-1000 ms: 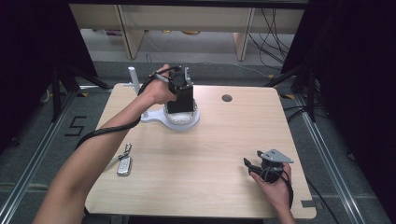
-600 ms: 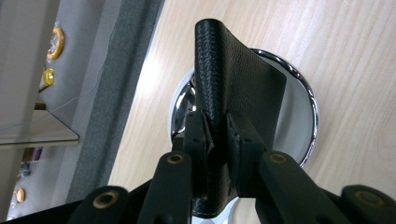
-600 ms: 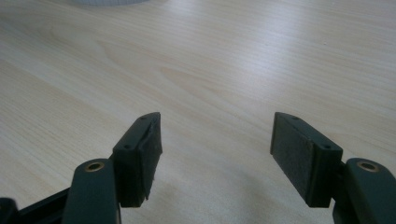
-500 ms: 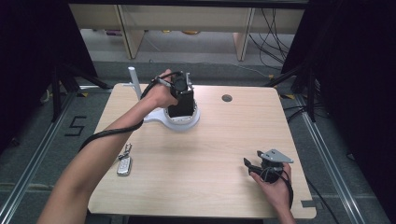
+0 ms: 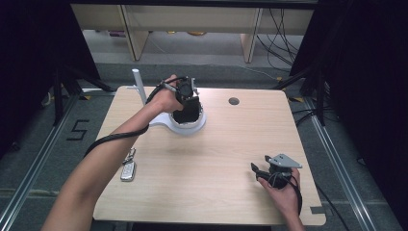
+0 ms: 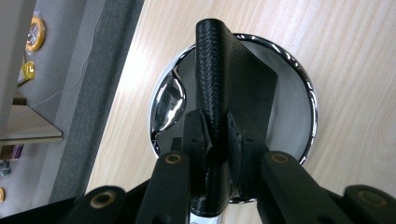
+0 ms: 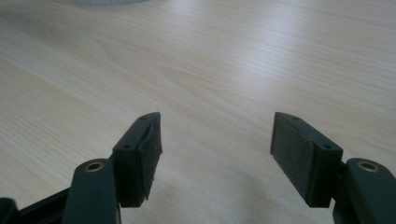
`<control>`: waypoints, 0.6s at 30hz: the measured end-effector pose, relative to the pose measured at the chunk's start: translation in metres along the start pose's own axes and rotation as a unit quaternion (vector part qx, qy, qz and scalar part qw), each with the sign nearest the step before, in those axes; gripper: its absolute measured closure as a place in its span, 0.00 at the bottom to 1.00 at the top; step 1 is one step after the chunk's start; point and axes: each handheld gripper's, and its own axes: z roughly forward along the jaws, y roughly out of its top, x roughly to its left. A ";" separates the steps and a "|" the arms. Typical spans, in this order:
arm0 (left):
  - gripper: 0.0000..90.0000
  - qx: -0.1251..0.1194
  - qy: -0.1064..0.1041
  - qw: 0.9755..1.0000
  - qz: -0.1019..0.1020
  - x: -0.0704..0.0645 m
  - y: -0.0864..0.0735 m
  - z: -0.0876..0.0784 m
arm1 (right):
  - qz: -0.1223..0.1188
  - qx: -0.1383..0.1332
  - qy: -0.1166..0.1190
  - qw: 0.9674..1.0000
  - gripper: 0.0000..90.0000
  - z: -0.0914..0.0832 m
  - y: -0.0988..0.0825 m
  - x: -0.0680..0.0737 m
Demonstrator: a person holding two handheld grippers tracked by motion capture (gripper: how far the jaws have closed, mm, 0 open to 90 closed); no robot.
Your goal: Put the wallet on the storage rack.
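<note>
My left gripper (image 5: 185, 94) (image 6: 217, 137) is shut on a black textured leather case (image 6: 217, 65), which it holds on edge over a round chrome-rimmed dish (image 6: 312, 109). In the high view the black case (image 5: 187, 113) hangs inside the round white-based dish (image 5: 166, 126) at the table's far middle. My right gripper (image 5: 262, 169) (image 7: 217, 135) rests open low over the bare wood near the front right, with nothing between its pads.
A white post (image 5: 138, 84) rises from the dish's base at the far left. A small silver phone-like device (image 5: 128, 169) lies near the left front. A cable hole (image 5: 234, 101) sits in the wooden table (image 5: 231, 144) at the back. Dark floor surrounds the table.
My left hand has shifted slightly toward the near side and lower with the black case over the dish. The right gripper has stayed still.
</note>
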 end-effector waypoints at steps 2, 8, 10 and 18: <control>0.86 -0.001 0.000 1.000 -0.002 0.001 -0.001 0.001 | 0.000 0.000 0.000 1.000 0.39 0.000 0.000 0.000; 0.75 -0.009 0.012 1.000 -0.010 0.003 -0.002 0.001 | 0.000 0.000 0.000 1.000 0.39 0.000 0.000 0.000; 0.67 -0.013 0.018 1.000 -0.017 0.003 -0.002 -0.002 | -0.001 -0.001 0.000 1.000 0.39 0.000 0.000 0.000; 0.47 -0.060 0.005 0.995 -0.076 -0.002 -0.009 -0.017 | 0.000 -0.002 -0.001 1.000 0.39 0.000 0.000 0.000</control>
